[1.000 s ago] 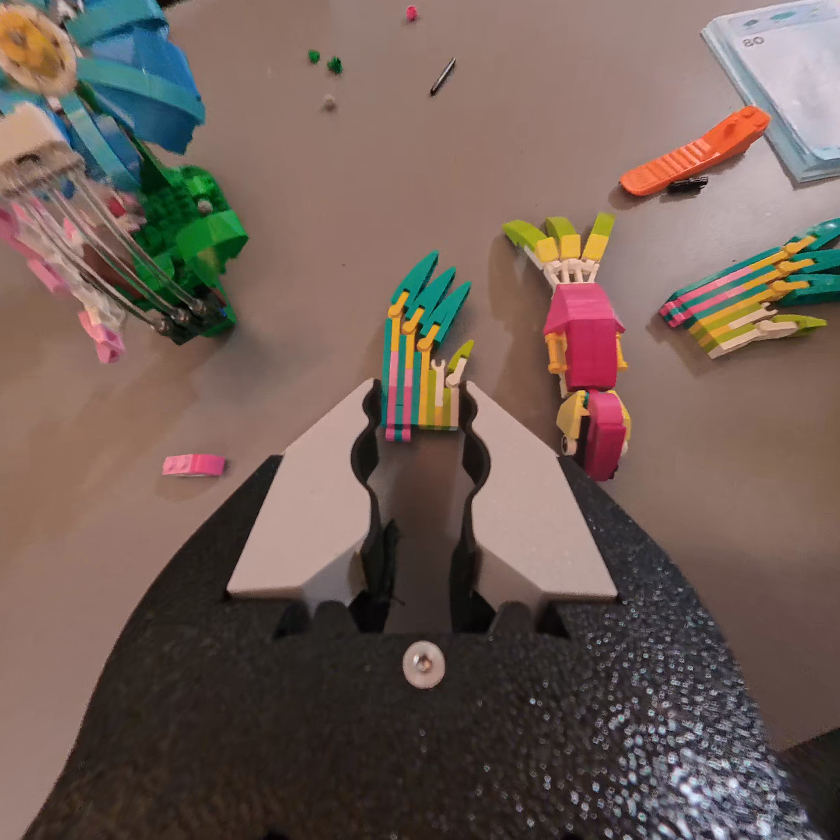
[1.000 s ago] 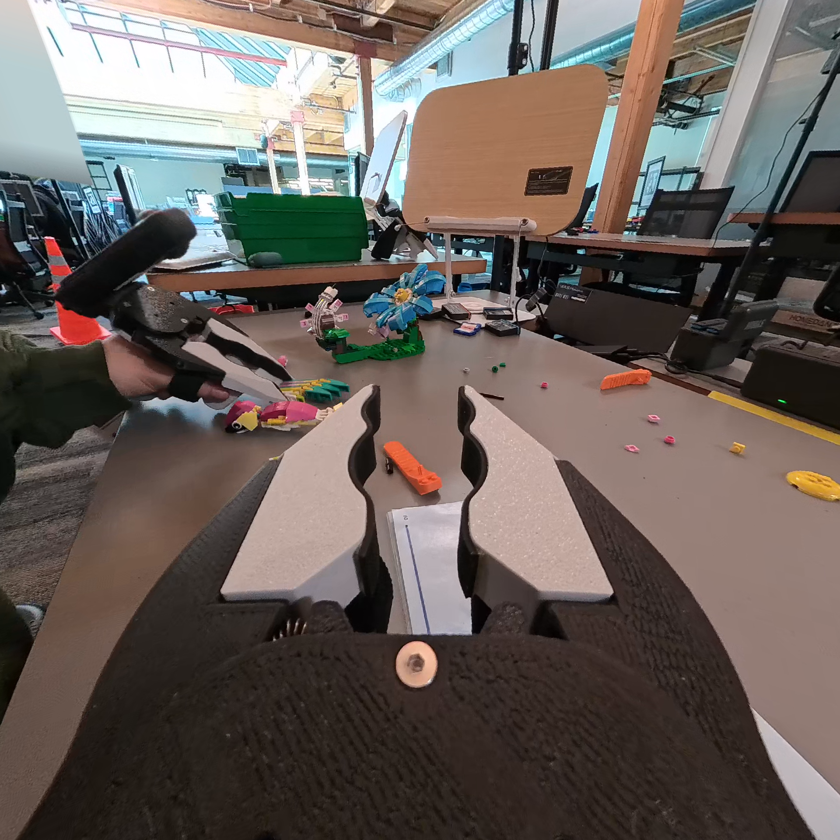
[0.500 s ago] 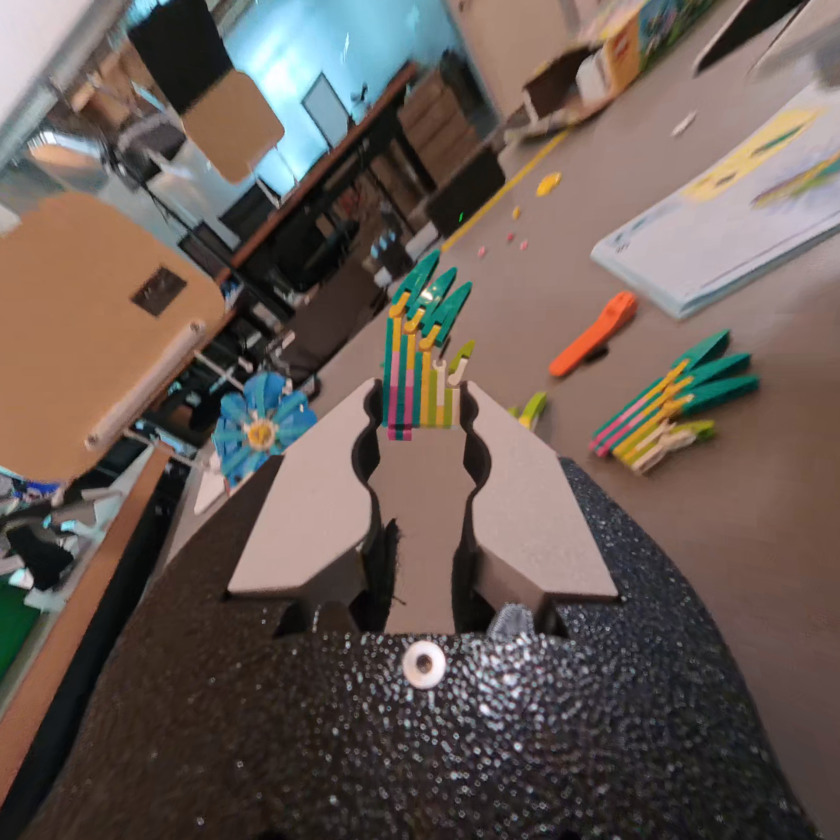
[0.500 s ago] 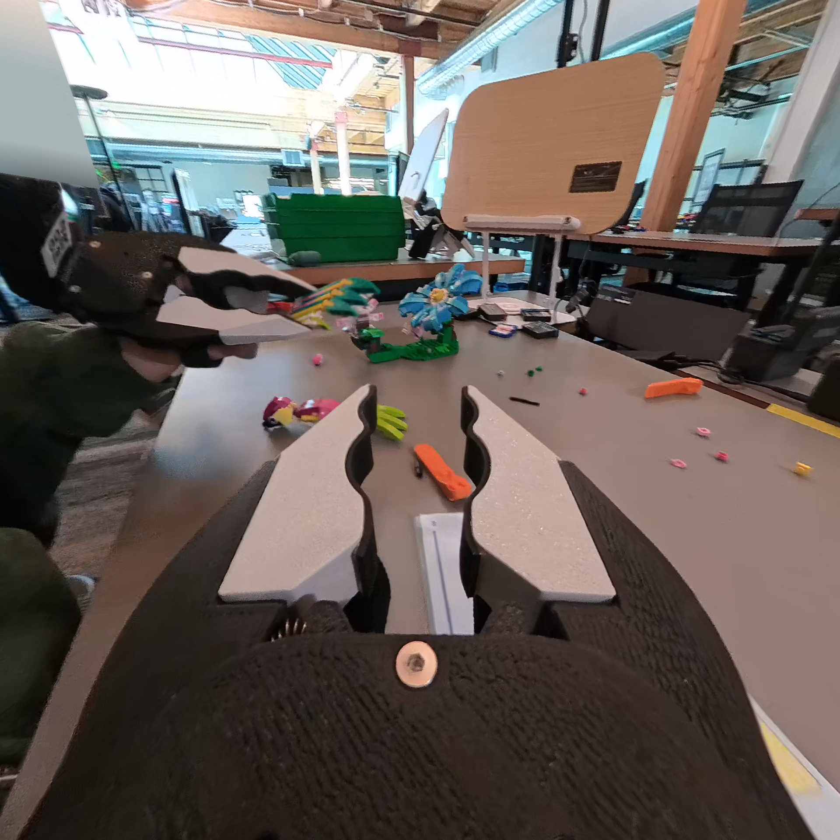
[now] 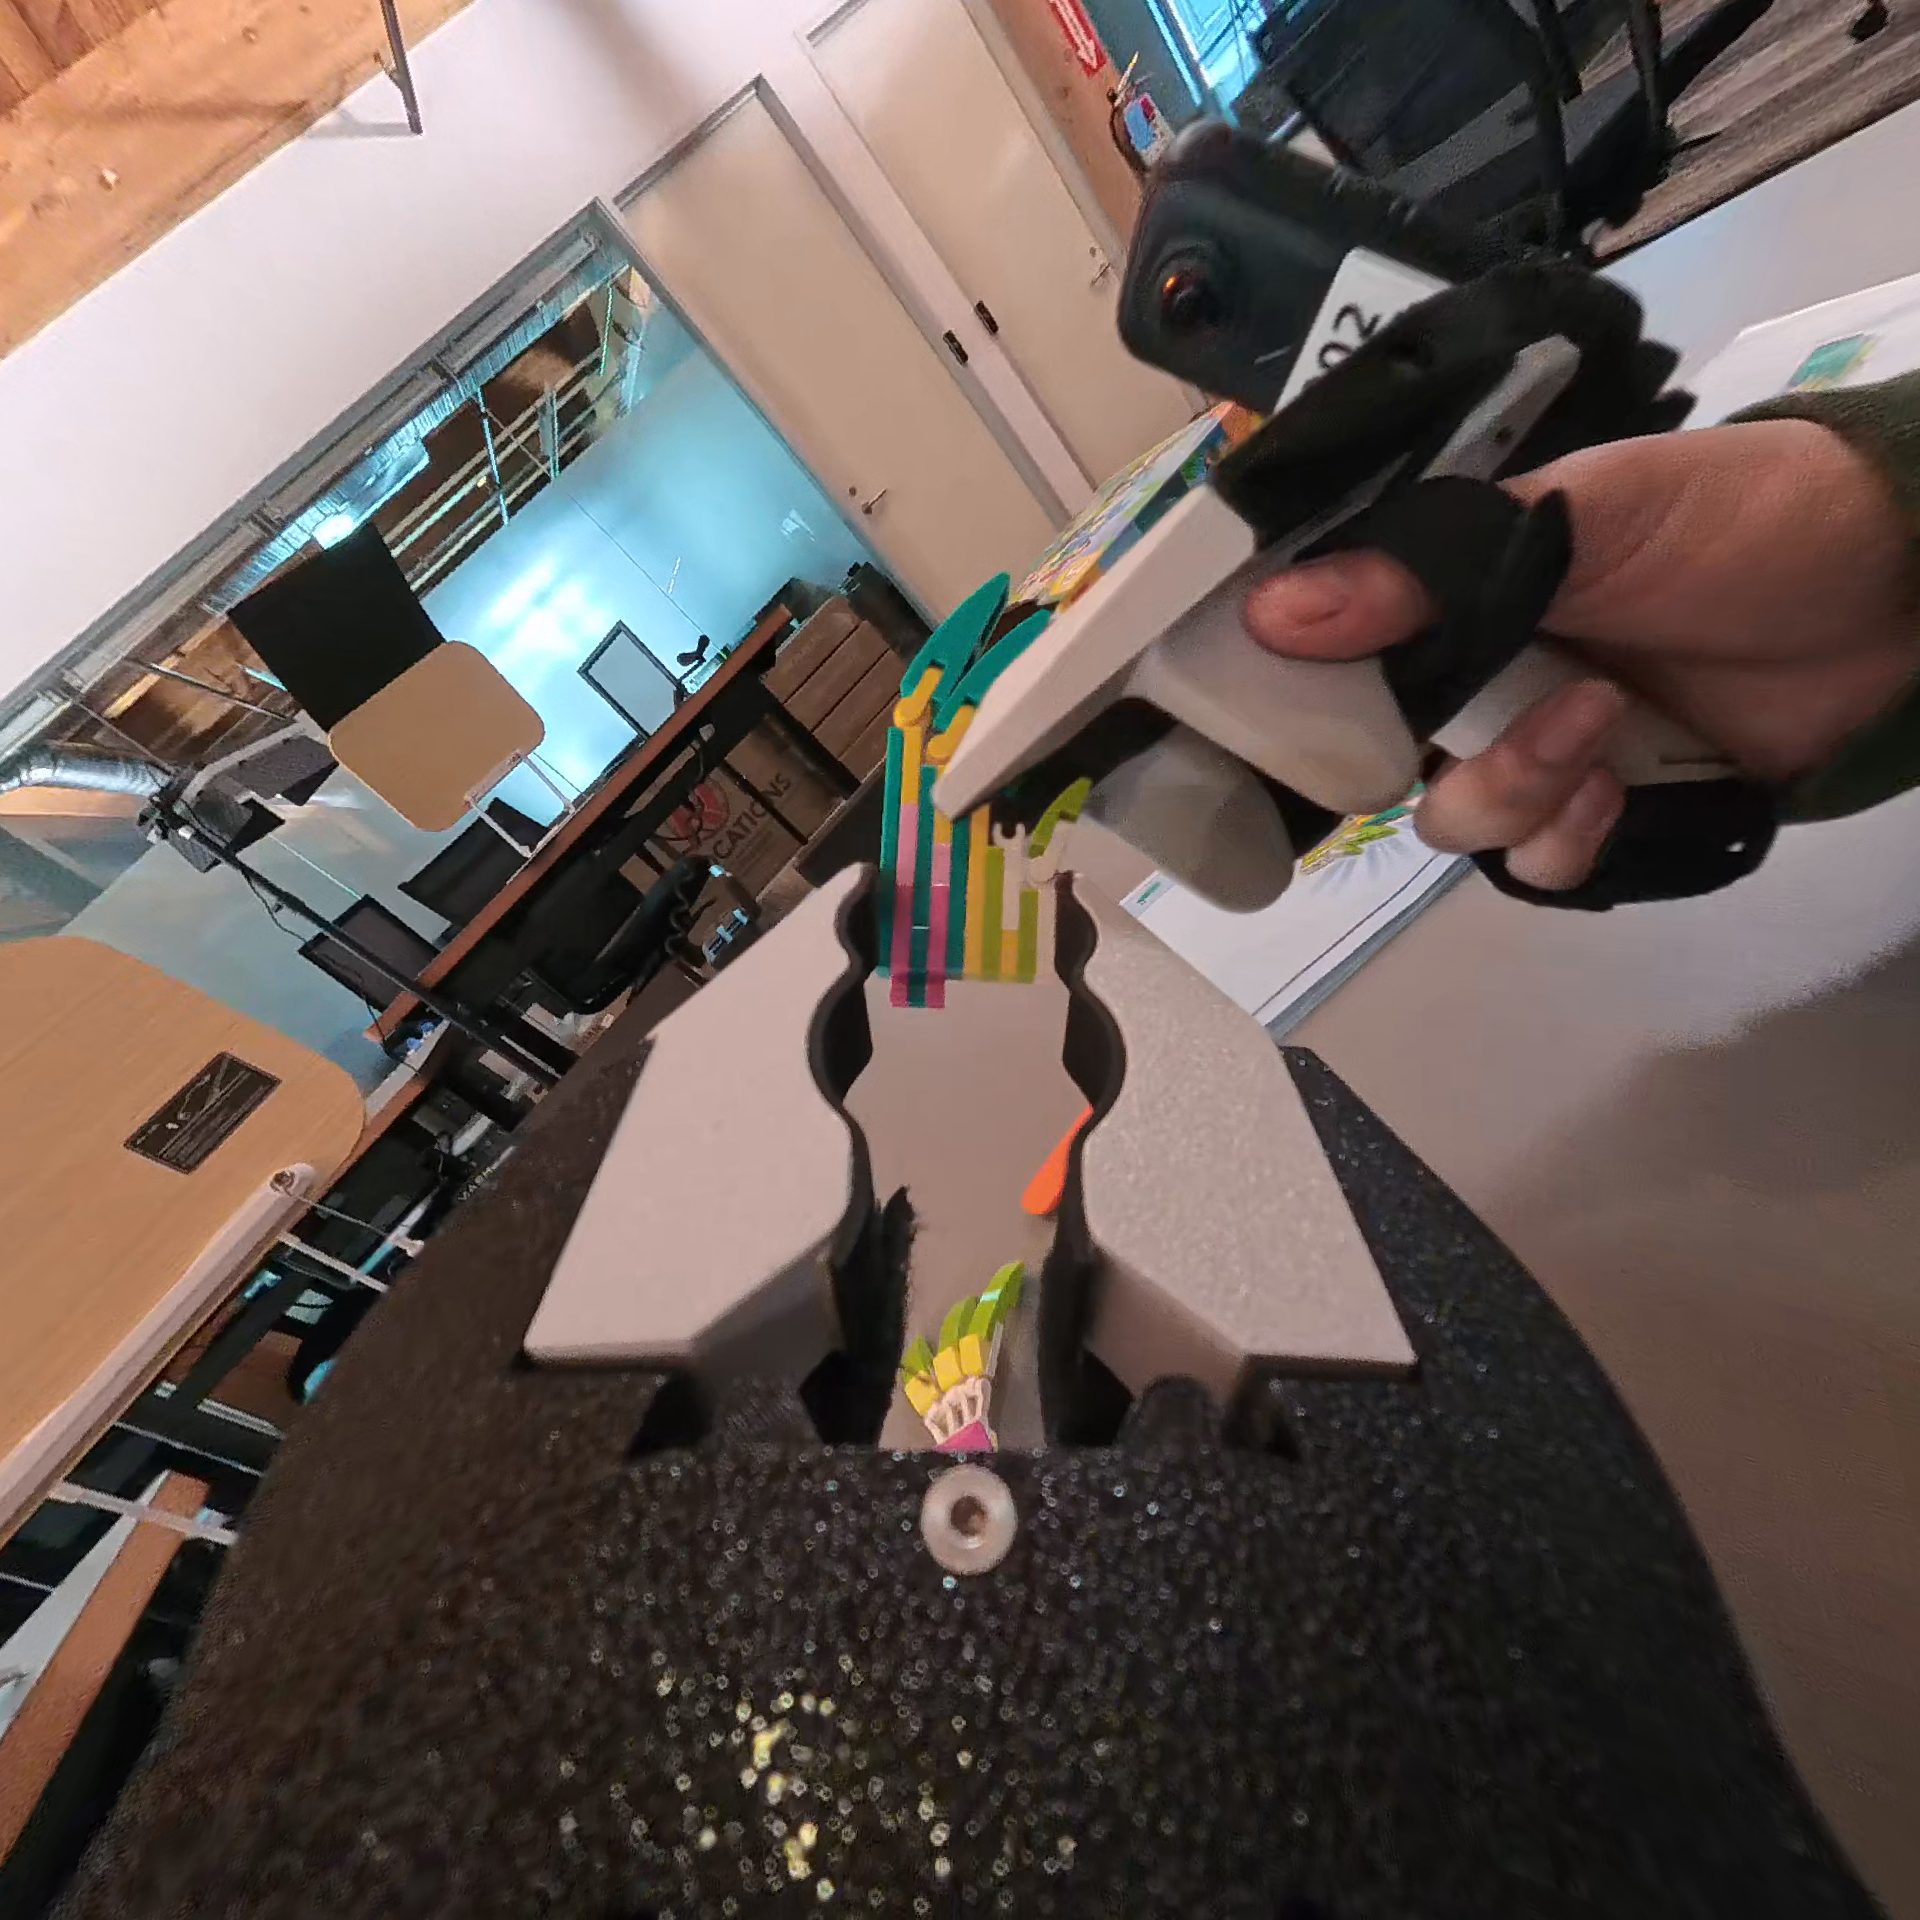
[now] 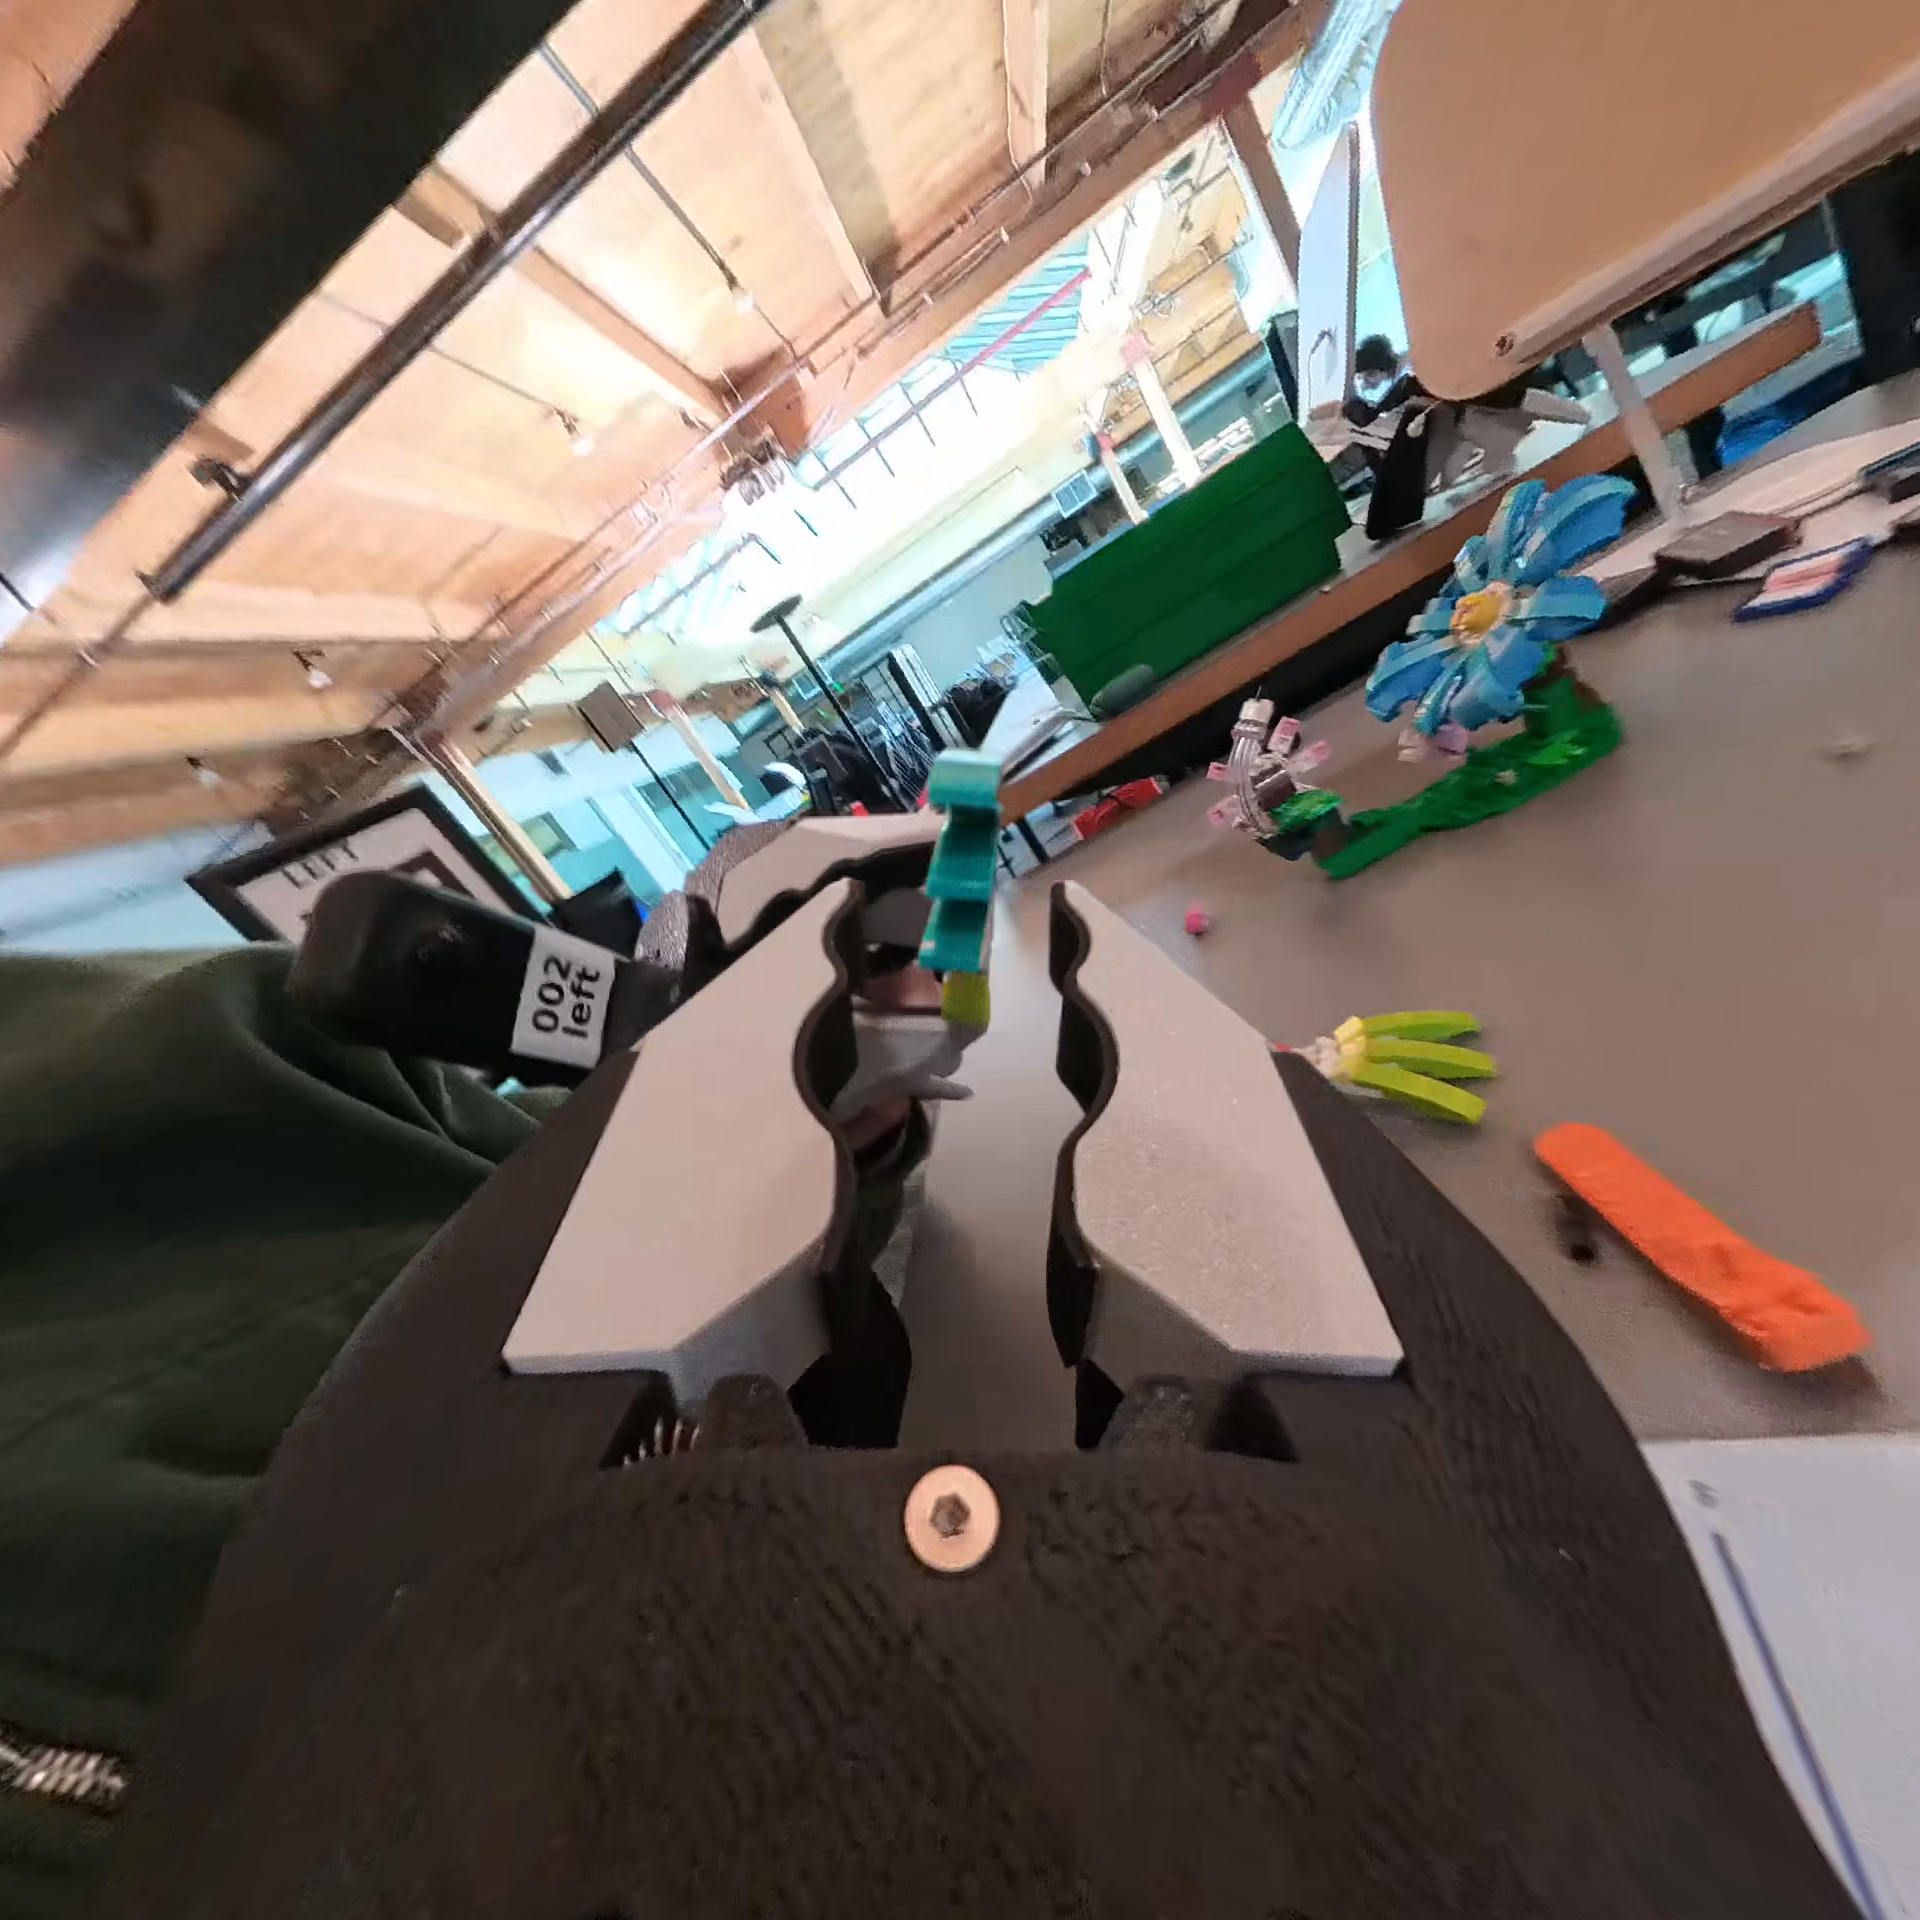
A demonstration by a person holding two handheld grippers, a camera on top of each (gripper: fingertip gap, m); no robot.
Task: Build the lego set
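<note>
While your left gripper (image 5: 961, 925) holds the striped teal, yellow, pink and lime Lego wing (image 5: 951, 873) clamped by its square base end, raised well above the grey table (image 5: 1558, 1195), bring your right gripper (image 6: 951, 925) in squarely. From the right wrist view, its jaws stand apart with the wing's teal feather tips (image 6: 961, 862) between them, touching neither finger; it grips nothing yet. In the left wrist view, one of its grey fingers (image 5: 1070, 686) lies across the wing's upper half.

For a clean handover or adjustment, I would close on the solid banded middle, not the hinged teal tips, which will likely swing or pop off under side pressure. Keep the left grip firm until the right one has the piece, and squeeze across the flat faces so the thin plates do not split.

The bird's pink body with lime tail feathers (image 6: 1403, 1060) lies on the table beside the orange plastic brick separator (image 6: 1694, 1257), so plan your turn toward it. The blue Lego flower (image 6: 1486, 634) stands farther off.
</note>
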